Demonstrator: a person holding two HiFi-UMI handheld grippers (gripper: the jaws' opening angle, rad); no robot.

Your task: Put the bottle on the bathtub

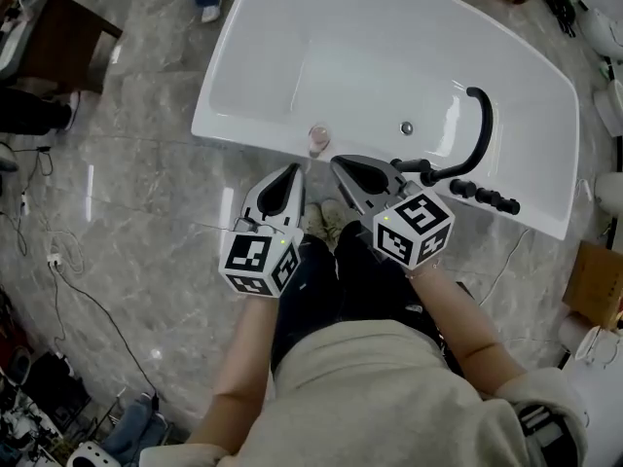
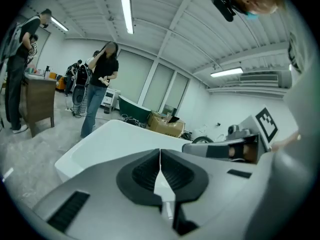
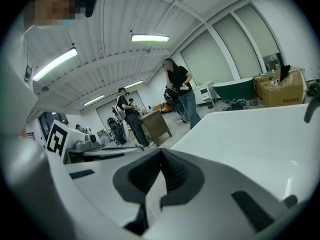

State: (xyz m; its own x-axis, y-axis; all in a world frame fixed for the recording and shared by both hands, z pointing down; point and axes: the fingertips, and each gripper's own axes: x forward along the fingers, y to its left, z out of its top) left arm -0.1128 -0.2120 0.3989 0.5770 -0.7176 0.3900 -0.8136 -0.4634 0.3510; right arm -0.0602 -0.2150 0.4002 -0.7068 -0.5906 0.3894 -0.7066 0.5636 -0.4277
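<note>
A small clear bottle (image 1: 317,140) with a pinkish top stands upright on the near rim of the white bathtub (image 1: 243,125). My left gripper (image 1: 294,169) hovers just short of that rim, a little below and left of the bottle, jaws shut and empty. My right gripper (image 1: 335,161) sits beside it to the right of the bottle, also shut with nothing held. The left gripper view shows shut jaws over the tub (image 2: 110,136) and the right gripper (image 2: 235,146). The right gripper view shows shut jaws, the tub (image 3: 250,134) and the left gripper (image 3: 92,146). Neither gripper view shows the bottle.
A black curved faucet (image 1: 477,129) with handles (image 1: 487,198) stands on the tub's rim at right. A drain (image 1: 406,127) lies in the basin. A brown cabinet (image 1: 63,42) stands at the far left. Cables (image 1: 58,261) lie on the marble floor. A person (image 2: 100,91) stands beyond the tub.
</note>
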